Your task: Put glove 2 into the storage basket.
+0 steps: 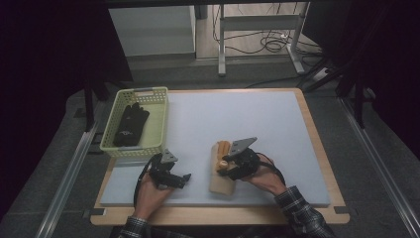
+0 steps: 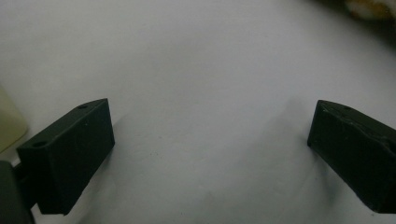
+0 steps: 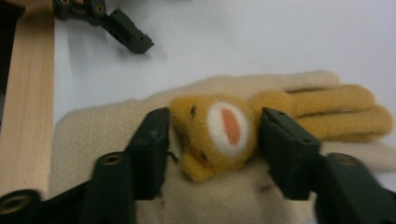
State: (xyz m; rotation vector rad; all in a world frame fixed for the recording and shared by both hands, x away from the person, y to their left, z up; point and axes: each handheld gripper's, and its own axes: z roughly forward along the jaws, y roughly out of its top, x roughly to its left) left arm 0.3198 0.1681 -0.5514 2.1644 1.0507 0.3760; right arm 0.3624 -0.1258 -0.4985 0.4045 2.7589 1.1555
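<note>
A beige glove (image 1: 221, 184) with yellow fuzzy fingers and a yellow animal face (image 3: 219, 135) lies flat on the white mat (image 1: 237, 119) at the front middle. My right gripper (image 1: 226, 166) is down over it. In the right gripper view (image 3: 212, 122) its jaws stand on either side of the face, which keeps its round shape and does not look squeezed. My left gripper (image 1: 183, 177) rests low on the mat left of the glove. In the left gripper view (image 2: 210, 116) its jaws are spread wide over bare mat. That left gripper (image 3: 121, 28) also appears at the top left of the right gripper view.
A pale green basket (image 1: 163, 119) stands at the table's left edge with a black glove (image 1: 131, 124) lying in it. The mat rests on a wooden tabletop whose edge (image 1: 223, 215) runs along the front. Table legs and cables stand beyond the far edge.
</note>
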